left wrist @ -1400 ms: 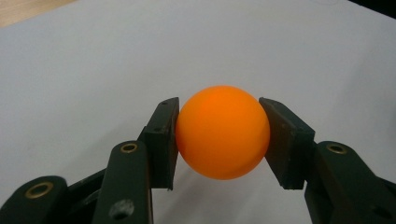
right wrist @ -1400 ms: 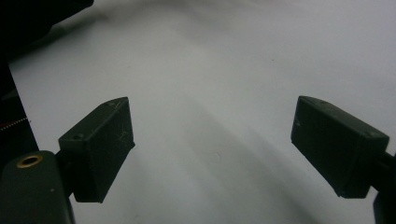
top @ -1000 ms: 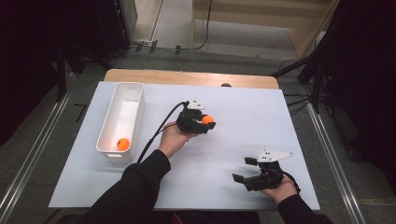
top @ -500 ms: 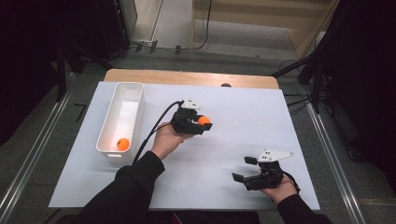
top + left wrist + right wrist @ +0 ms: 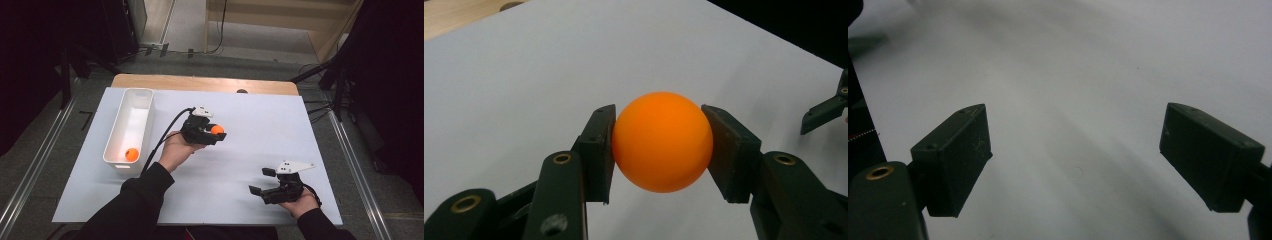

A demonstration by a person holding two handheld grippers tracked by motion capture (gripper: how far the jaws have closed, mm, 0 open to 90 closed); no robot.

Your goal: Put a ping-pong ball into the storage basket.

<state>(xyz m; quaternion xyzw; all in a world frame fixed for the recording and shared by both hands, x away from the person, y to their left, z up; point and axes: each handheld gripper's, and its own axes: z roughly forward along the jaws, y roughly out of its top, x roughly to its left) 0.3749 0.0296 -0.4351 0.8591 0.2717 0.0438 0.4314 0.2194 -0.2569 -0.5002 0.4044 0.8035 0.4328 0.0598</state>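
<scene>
An orange ball (image 5: 663, 141) is clamped between both pads of my left gripper (image 5: 659, 150), raised above the white sheet. From above, that left gripper (image 5: 214, 134) holds the ball (image 5: 217, 129) near the table's middle, to the right of a white bin (image 5: 116, 133). A second orange ball (image 5: 131, 154) lies in the near end of the bin. My right gripper (image 5: 262, 181) rests low at the near right with its jaws wide apart; between its black pads (image 5: 955, 155) I see bare white sheet.
A white sheet (image 5: 260, 120) covers the table, with a wooden strip (image 5: 200, 83) along the far edge. The left gripper's black cable (image 5: 167, 135) trails toward the bin. Dark stands and floor rails surround the table.
My left gripper with the orange ball has shifted slightly left, toward the bin, and up a little. The right gripper has stayed where it was.
</scene>
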